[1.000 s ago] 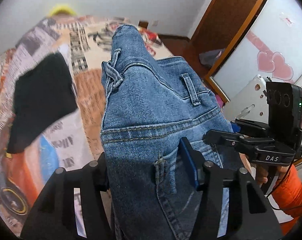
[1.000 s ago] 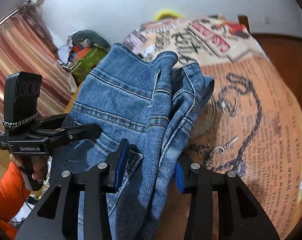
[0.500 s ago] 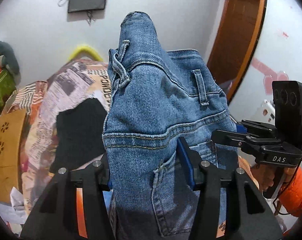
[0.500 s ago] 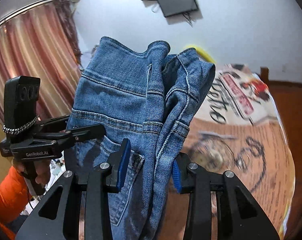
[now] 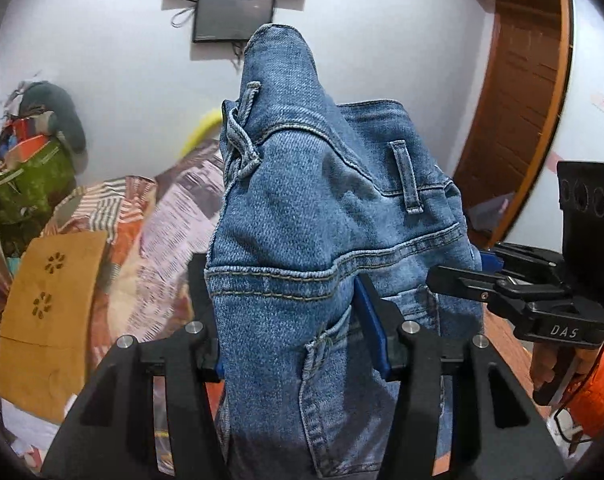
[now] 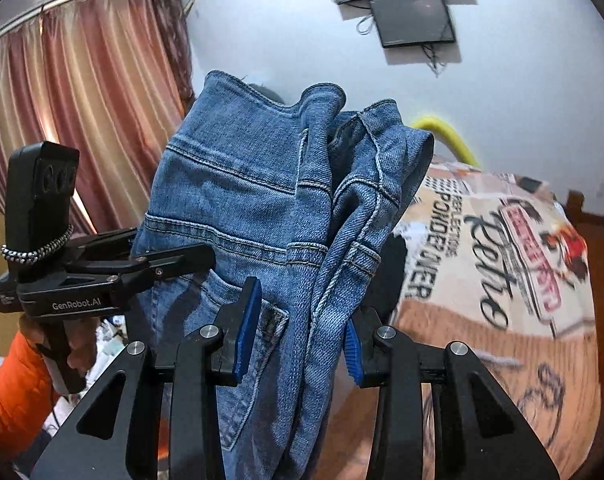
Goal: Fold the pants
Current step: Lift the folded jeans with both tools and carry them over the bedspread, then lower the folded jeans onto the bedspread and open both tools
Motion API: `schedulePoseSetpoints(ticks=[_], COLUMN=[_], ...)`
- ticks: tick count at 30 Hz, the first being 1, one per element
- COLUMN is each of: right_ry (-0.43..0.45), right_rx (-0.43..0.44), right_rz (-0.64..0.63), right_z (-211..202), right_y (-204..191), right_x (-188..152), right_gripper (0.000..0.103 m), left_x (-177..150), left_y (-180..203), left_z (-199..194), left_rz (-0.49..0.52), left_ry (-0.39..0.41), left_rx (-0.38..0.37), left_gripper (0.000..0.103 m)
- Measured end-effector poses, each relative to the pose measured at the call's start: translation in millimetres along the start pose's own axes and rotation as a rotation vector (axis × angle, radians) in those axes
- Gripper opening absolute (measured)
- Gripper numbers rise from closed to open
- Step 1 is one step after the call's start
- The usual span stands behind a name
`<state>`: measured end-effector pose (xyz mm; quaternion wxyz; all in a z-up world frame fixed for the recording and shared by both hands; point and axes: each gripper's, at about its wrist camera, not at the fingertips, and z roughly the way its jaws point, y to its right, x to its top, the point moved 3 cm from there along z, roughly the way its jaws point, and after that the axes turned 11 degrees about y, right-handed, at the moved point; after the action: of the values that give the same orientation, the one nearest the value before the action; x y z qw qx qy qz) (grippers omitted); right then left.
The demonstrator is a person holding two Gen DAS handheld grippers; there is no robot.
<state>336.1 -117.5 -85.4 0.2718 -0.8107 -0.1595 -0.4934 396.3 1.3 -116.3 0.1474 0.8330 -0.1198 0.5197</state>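
Denim pants (image 5: 302, 240) hang in the air above the printed bedspread (image 6: 502, 280), waistband toward twelve o'clock of each wrist view and legs falling toward six, out of sight. The left gripper (image 5: 293, 344) pinches the waist at one side and the right gripper (image 6: 297, 344) the bunched other side, level, so the cloth's long axis runs straight down between them.

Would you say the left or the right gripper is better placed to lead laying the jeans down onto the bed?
Probably the right gripper: the bed lies open beside it, whereas the jeans block most of the left gripper's view.
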Motion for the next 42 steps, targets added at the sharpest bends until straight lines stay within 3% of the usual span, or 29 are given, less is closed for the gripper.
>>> schedulePoseSetpoints(ticks=[7, 16, 21, 25, 32, 39, 42], right_ry=[-0.004, -0.030, -0.081, -0.132, -0.219, -0.255, -0.242], right_rx=[-0.007, -0.026, -0.045, -0.071, -0.135, -0.142, -0.155], right_rz=[-0.046, -0.048, 0.008, 0.065, 0.074, 0.065, 0.053], right_z=[49.0, 106.9, 141.4, 164.7, 186.6, 173.9, 163.7], right_y=[2.3, 21.9, 46.5, 67.2, 89.1, 94.1, 92.8], right_x=[26.5, 31.3, 12.5, -11.0, -49.0, -64.1, -60.3], right_gripper=[0.034, 0.034, 0.034, 0.034, 0.035, 0.036, 0.036], left_x=[17.7, 16.9, -6.7, -44.5, -88.1, -91.1, -81.0], left_y=[-48.0, -101.5, -114.7, -123.9, -130.2, -135.5, -129.5], left_z=[41.9, 113.0, 154.7, 192.0, 234.9, 228.1, 206.3], left_rz=[-0.044, -0.107, -0.127, -0.189, -0.170, -0.132, -0.043], left_ry=[0.025, -0.018, -0.072, -0.145, -0.267, -0.275, -0.246], left_rx=[0.015, -0.002, 0.000, -0.005, 0.081, 0.120, 0.186], left_gripper=[0.052, 0.052, 0.052, 0.052, 0.051, 0.052, 0.051])
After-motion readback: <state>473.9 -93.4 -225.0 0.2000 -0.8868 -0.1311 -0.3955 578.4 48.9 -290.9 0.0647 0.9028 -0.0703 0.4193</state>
